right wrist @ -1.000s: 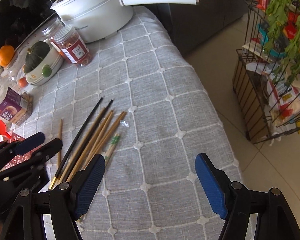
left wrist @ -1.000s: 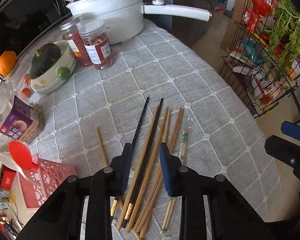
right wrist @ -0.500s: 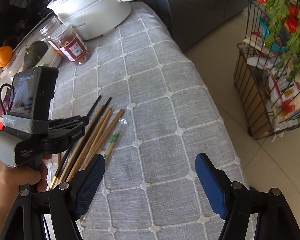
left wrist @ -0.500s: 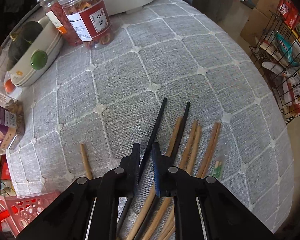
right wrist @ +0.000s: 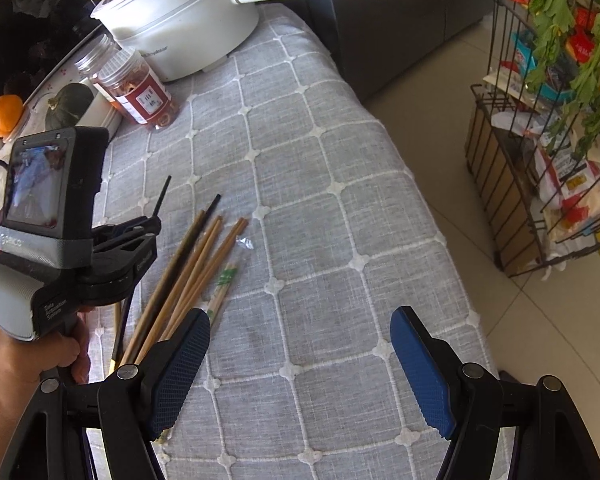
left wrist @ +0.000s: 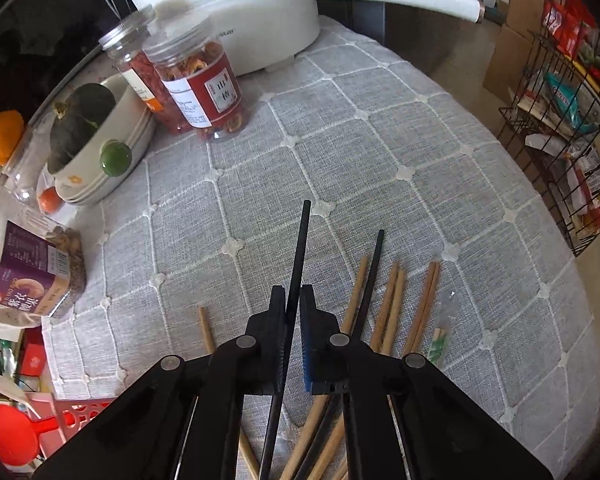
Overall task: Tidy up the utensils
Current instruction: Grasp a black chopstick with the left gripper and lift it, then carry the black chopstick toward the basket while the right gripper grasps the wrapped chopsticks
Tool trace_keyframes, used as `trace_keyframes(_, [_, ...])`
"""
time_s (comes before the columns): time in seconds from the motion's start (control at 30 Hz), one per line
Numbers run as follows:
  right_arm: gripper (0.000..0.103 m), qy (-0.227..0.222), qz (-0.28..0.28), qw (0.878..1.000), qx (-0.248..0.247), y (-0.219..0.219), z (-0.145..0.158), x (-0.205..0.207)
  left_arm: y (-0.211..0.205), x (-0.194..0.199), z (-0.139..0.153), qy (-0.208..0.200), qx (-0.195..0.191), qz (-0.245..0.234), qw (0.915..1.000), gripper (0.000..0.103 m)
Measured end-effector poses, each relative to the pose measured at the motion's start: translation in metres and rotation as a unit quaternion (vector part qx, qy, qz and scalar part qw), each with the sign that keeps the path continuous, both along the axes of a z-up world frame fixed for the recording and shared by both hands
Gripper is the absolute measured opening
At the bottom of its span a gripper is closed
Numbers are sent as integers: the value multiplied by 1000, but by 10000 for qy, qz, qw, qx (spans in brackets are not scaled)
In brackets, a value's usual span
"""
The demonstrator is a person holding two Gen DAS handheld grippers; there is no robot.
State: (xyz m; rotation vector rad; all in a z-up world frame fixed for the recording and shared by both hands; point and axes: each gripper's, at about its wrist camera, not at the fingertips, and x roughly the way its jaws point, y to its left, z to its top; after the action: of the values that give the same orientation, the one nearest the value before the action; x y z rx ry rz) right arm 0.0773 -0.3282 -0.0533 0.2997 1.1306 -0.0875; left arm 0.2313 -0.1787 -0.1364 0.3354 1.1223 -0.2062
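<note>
We see the left gripper (left wrist: 293,312) clamped on a black chopstick (left wrist: 300,248) above the tablecloth (left wrist: 380,168); the right gripper (right wrist: 300,364) gapes wide. Two jars (left wrist: 198,84) hold what may be dried fruit, and a bowl (left wrist: 112,148) holds a dark squash (left wrist: 80,120).

I count two black chopsticks (left wrist: 300,256), roughly six wooden chopsticks (left wrist: 388,304), one wrapped pair (right wrist: 222,288), two jars (left wrist: 198,84)

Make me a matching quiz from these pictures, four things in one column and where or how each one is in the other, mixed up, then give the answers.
1. left gripper
2. right gripper
3. second thin black chopstick
4. red-labelled clear plastic jar

A. standing beside the white electric pot
B. open, holding nothing
C. lying among the brown wooden chopsticks
D. shut on a thin black chopstick

Pairs: 1-D, 2-B, 3-C, 4-A
</note>
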Motion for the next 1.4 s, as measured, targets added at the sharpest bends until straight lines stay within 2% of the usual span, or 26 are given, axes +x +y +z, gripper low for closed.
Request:
trace_keyframes(0.23, [79,4,29,10000,-72,9,0,-1,26,-60,73,-708,-631,-151,9954,7])
trace_keyframes(0.37, [79,-15,92,9999,-125,18,0,-1,51,-105,110,-1151,-937,-237,9886,6])
trace_keyframes(0.53, [79,63,192,9996,-218,30,-7,2,86,-146,138,-1550,-1403,-140,9778,5])
trace_keyframes(0.7, [79,171,269,9988,-360,41,-17,8,121,-175,141,-1746,-1918,31,9658,5])
trace_keyframes(0.83, [79,392,339,9977,-446,46,-36,16,142,-180,138,-1597,-2147,113,9635,5])
trace_keyframes(0.97, [79,688,343,9958,-490,51,-61,27,160,-185,143,-1665,-2256,176,9597,5])
trace_keyframes(1.17, [78,883,199,9958,-132,54,-85,45,183,-192,148,-1751,-2329,295,9562,5])
trace_keyframes(1.4, [68,1002,-41,9950,4,61,-104,61,199,-194,146,-1734,-2337,389,9559,5])
